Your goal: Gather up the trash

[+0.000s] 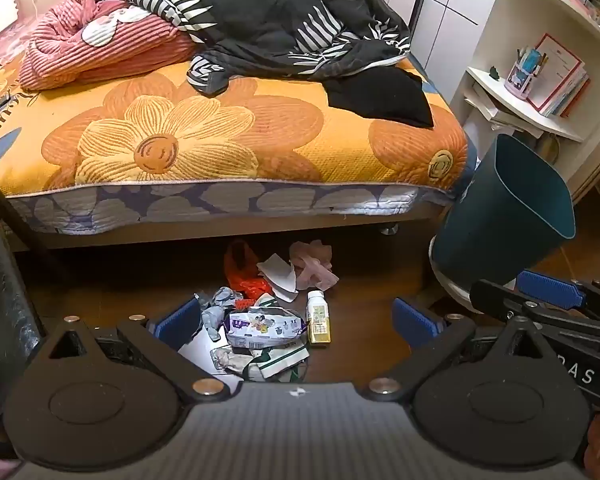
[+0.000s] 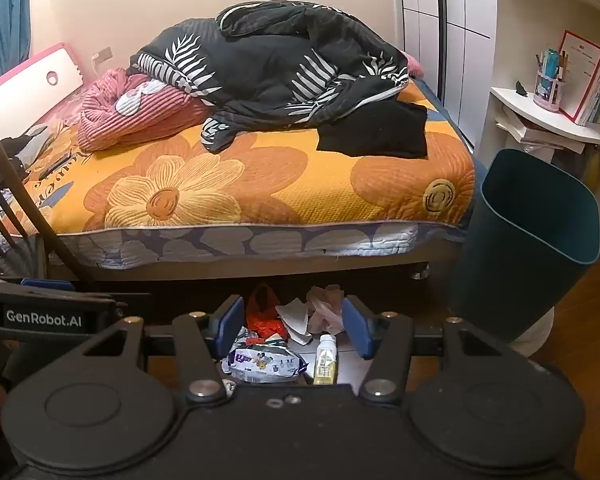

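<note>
teal bin [image 2: 528, 240] right of trash pile [image 1: 260, 320], bed [image 1: 220, 140] behind.

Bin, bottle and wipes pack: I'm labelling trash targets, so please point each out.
Bin [image 2: 520, 248], right wrist view, on its outer front wall.
Bottle [image 1: 318, 320], left wrist view, on its label.
Wipes pack [image 1: 264, 326], left wrist view, on its printed face.

Trash pile on wooden floor [image 1: 364, 344] before the bed [image 1: 228, 148] — small white-capped yellow bottle [image 1: 318, 317] just right of crinkled purple-printed wrapper [image 1: 265, 326]; orange plastic bag [image 1: 244, 276], pink crumpled tissue [image 1: 312, 266] behind. Dark teal plastic bin [image 1: 500, 220] right of pile, near white shelf [image 1: 524, 104].
</note>
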Tool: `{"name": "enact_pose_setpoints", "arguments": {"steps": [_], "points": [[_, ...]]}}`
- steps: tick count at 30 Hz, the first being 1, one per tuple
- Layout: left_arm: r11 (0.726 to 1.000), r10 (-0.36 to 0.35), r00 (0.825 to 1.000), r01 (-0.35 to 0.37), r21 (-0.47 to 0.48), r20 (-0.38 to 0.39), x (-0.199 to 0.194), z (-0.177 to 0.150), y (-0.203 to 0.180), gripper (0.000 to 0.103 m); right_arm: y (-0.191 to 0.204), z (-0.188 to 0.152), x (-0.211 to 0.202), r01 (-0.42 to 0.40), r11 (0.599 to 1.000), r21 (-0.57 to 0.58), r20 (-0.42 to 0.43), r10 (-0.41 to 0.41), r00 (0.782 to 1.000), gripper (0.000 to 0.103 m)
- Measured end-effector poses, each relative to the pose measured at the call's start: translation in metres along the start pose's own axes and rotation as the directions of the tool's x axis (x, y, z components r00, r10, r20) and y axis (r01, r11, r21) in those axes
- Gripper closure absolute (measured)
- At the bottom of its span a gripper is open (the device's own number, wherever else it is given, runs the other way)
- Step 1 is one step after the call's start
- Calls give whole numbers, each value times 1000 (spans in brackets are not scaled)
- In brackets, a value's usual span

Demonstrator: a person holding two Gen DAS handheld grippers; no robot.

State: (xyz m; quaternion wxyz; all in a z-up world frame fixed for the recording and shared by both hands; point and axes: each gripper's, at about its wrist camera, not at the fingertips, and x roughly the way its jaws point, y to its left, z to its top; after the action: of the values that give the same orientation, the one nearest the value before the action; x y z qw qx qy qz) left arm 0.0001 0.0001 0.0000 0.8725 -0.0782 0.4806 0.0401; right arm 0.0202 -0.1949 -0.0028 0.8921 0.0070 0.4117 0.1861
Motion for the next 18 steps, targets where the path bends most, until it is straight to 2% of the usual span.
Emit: {"name": "enact_pose_setpoints", "arguments": {"steps": [9, 13, 18], "points": [[1000, 5, 1000, -5, -6, 10, 1, 1, -8, 0, 2, -1, 1, 0, 1000, 2, 5, 0, 1000, 48], [1000, -14, 1000, 14, -10, 13, -1, 1, -1, 0, 3, -1, 3, 0, 1000, 0, 9, 0, 1000, 48], [1000, -15, 1000, 15, -4, 19, -6, 1, 1, 0, 1, 4, -8, -8, 1000, -8, 42, 8, 999, 48]]}}
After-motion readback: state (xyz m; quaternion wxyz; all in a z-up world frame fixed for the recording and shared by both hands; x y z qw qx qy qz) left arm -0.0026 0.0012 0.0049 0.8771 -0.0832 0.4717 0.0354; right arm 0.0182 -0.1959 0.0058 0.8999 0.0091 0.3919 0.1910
